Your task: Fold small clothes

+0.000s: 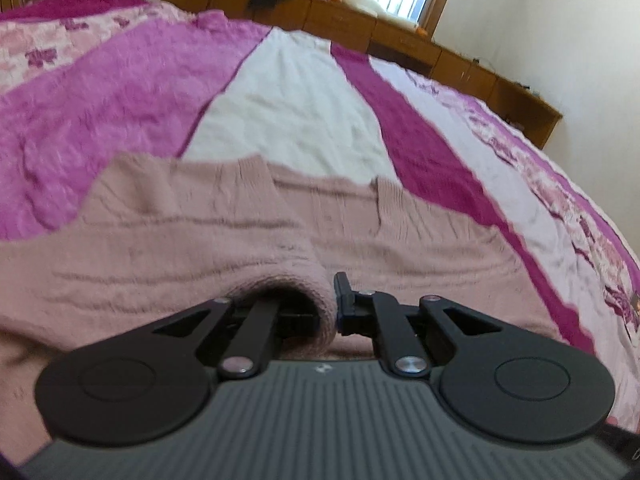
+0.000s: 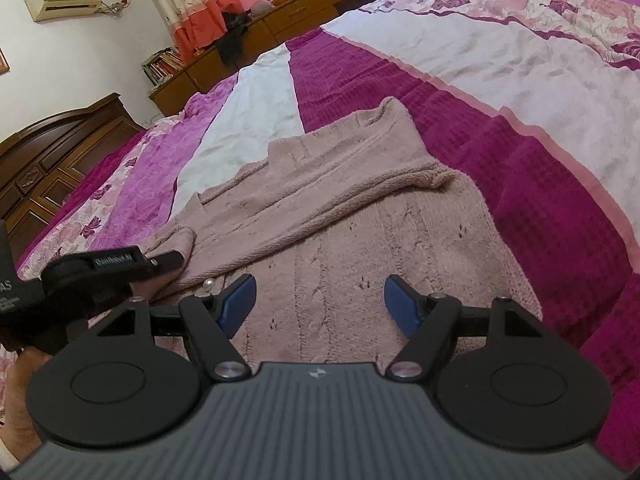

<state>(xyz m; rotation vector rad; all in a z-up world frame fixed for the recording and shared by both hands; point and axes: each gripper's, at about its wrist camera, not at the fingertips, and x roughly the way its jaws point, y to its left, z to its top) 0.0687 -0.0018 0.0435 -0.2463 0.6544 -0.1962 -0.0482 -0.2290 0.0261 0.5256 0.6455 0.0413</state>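
Note:
A dusty-pink knitted sweater point(image 2: 340, 232) lies flat on the bed, with one sleeve point(image 2: 320, 176) folded slantwise across its body. In the left wrist view the sweater point(image 1: 200, 248) fills the foreground. My left gripper point(image 1: 332, 304) is shut on a bunched fold of its edge, and the knit wraps around and hides one finger. The right wrist view shows that left gripper point(image 2: 172, 260) low at the sweater's left edge, with the pinched fabric curling over its tip. My right gripper point(image 2: 320, 300) stands open just above the sweater's near hem, with nothing between its blue pads point(image 2: 240, 300).
The bed carries a magenta, pink and white striped bedspread point(image 2: 520, 152) reaching far on all sides. A dark wooden headboard point(image 2: 52, 160) stands at the left. Low wooden cabinets point(image 2: 304, 12) with clutter run under the window, beside a bookshelf point(image 2: 164, 66). A hand point(image 2: 20, 384) shows at the lower left.

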